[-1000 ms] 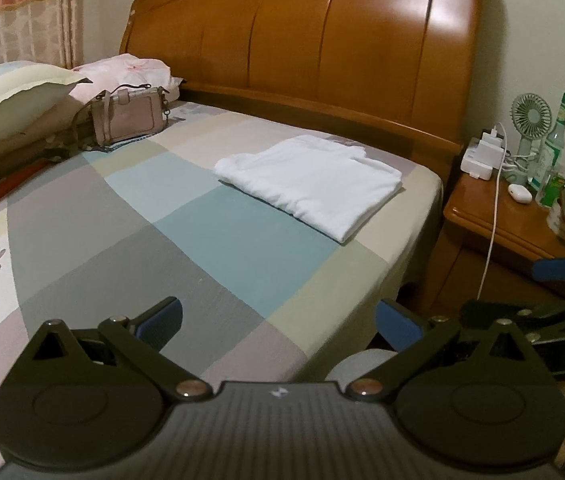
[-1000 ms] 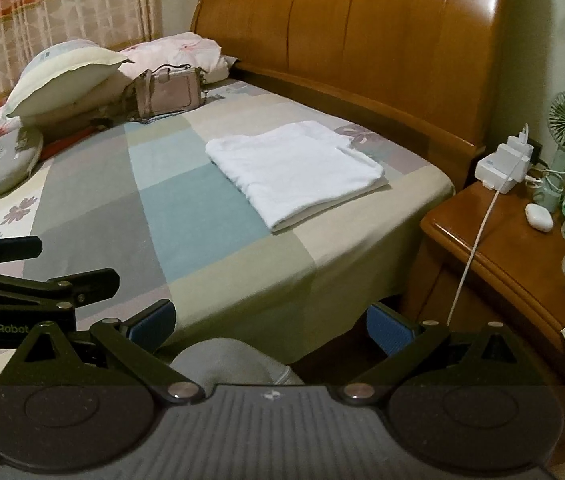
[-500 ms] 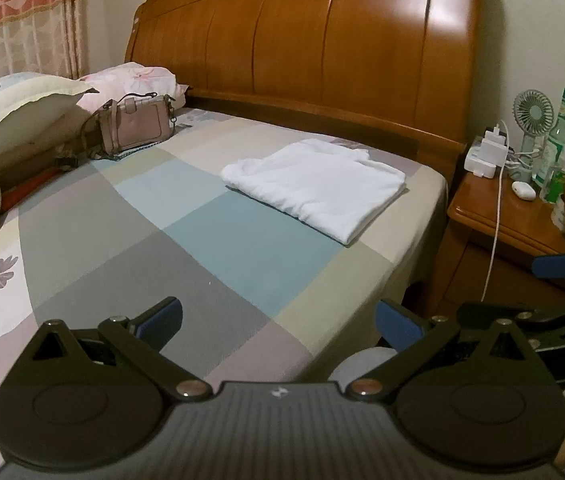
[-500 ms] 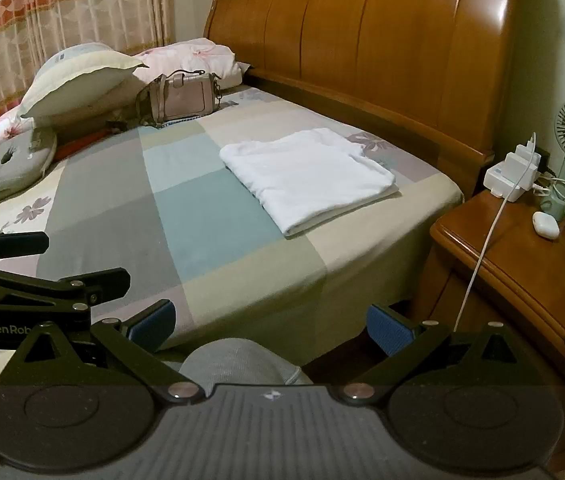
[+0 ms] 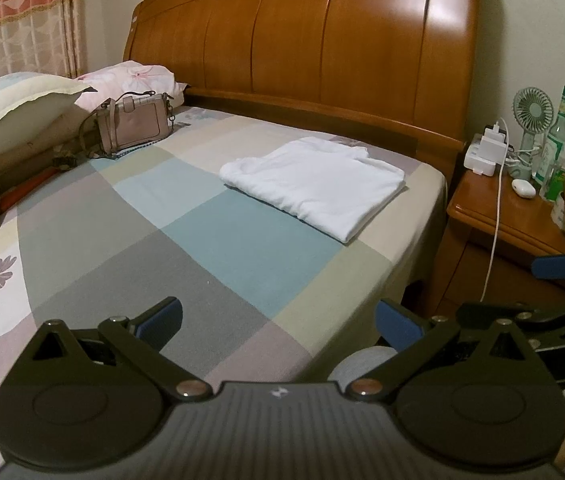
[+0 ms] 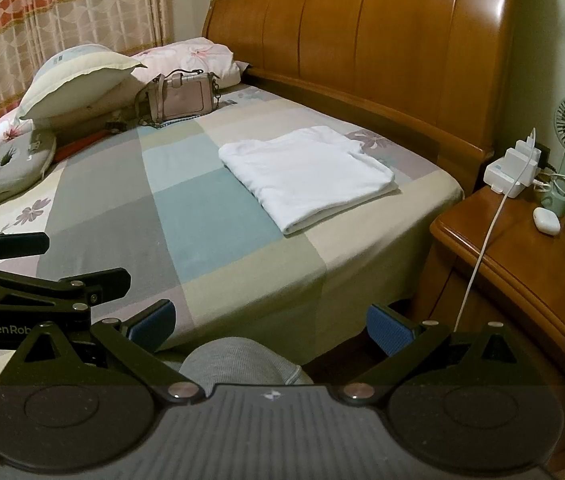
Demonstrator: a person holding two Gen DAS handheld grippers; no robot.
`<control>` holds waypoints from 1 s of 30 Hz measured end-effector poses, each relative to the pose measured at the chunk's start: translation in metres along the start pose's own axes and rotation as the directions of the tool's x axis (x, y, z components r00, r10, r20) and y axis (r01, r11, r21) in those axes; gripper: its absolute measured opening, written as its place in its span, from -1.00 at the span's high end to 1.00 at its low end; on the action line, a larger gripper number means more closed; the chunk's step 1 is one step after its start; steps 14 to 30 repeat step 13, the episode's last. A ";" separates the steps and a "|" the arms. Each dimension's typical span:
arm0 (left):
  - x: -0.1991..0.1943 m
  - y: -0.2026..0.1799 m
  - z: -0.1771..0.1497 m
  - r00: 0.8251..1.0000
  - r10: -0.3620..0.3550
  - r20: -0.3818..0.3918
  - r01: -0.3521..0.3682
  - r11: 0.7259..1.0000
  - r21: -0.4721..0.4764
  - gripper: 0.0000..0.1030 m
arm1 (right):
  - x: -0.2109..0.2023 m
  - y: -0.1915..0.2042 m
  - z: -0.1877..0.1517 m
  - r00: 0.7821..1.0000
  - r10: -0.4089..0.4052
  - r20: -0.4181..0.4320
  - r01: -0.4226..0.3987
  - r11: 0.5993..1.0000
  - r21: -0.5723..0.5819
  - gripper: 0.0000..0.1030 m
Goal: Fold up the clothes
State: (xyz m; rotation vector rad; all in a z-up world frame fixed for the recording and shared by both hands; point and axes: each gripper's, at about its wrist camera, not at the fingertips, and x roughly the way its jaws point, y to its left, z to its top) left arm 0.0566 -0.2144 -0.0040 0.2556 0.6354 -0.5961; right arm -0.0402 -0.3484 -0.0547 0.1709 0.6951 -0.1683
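Both the left gripper and right gripper are held level, spread wide and empty; the folded shirt lies well ahead on the bed.

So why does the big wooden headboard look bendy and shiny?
Left wrist view: the fisheye lens curves the headboard, corners go dark. Right wrist view: room light glares off its polished right side; the white folded garment stays sharp.

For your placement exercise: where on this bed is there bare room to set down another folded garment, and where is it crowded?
Free: the checked sheet between the folded white garment and the near edge. Crowded: the far left, with pillows, a handbag and a grey cushion.
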 end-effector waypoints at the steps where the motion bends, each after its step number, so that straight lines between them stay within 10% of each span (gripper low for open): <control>1: 0.000 0.000 0.000 1.000 0.000 -0.001 0.000 1.000 0.000 -0.99 | 0.000 0.000 0.000 1.000 0.000 0.000 0.000 1.000 0.000 -1.00; 30: -0.002 0.000 0.000 1.000 -0.001 0.002 0.001 1.000 -0.003 -0.99 | -0.002 0.001 -0.001 1.000 0.000 0.006 0.000 1.000 0.003 -1.00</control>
